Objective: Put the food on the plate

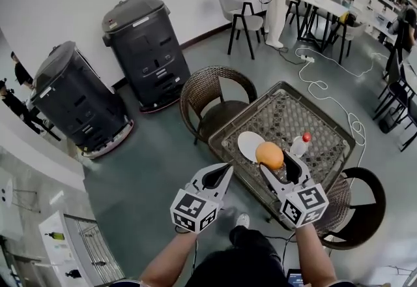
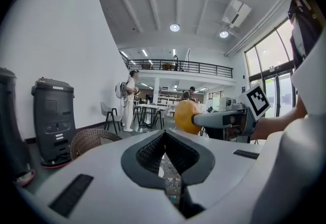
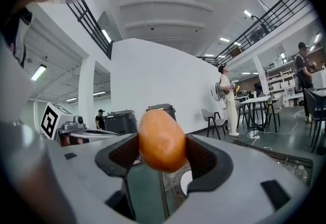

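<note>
While our right gripper (image 1: 281,165) clamps the orange food (image 1: 270,155) above the near edge of the table (image 1: 326,142), just beside the white plate (image 1: 247,144), our left gripper (image 1: 219,177) hovers empty, jaws together. We should centre the food over the plate, lower gently, then release.

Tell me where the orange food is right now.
Head view, right of centre: the orange food is clamped in the right hand-held gripper, held over the table at the white plate's right edge.

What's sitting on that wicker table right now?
A white plate, bare where visible, and a red-capped bottle. The orange, clamped in the right gripper, hangs above and hides part of the plate's rim.
</note>
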The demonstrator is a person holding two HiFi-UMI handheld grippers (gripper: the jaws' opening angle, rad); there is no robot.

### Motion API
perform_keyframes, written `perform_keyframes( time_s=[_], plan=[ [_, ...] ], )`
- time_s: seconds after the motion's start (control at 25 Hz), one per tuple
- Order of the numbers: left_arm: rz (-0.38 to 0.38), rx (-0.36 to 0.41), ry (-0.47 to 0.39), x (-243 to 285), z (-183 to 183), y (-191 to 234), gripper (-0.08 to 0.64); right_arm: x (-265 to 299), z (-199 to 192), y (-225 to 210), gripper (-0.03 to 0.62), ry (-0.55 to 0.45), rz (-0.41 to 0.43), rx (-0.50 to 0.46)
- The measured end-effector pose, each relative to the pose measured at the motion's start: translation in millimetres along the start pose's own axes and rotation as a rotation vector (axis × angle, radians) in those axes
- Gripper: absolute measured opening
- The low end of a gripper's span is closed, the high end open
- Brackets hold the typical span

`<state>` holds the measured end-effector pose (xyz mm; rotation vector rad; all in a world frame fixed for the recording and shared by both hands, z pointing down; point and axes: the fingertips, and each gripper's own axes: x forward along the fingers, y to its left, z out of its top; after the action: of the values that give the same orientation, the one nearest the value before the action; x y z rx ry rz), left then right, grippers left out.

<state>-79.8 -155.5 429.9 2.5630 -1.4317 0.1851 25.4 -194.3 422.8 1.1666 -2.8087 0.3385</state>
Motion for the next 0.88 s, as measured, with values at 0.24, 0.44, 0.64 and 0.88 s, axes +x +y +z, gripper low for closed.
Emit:
perform_keyframes(
  time_s=[0.24, 0.44, 0.64, 0.88],
  plan=[
    [0.008, -0.023, -0.003, 39.6, 0.1, 23.5, 0.009, 32.7, -5.1, -29.9, 0.304, 0.027, 0.000, 0.027],
    [0.004, -0.037, 0.023, 57.6, -5.9, 38.6, 0.009, 54.5, -6.0, -41.2, 0.304, 0.039, -0.011, 0.030],
    [-0.006, -0.042, 0.043, 75.1, -12.7, 54.5, 0.009, 75.0, -11.3, -52.2, 0.304, 0.054, -0.034, 0.042],
    [-0.056, -0.044, 0.086, 95.7, -35.2, 72.4, 0.009, 100.8, -41.7, -69.3, 0.304, 0.126, -0.103, 0.036]
  ],
)
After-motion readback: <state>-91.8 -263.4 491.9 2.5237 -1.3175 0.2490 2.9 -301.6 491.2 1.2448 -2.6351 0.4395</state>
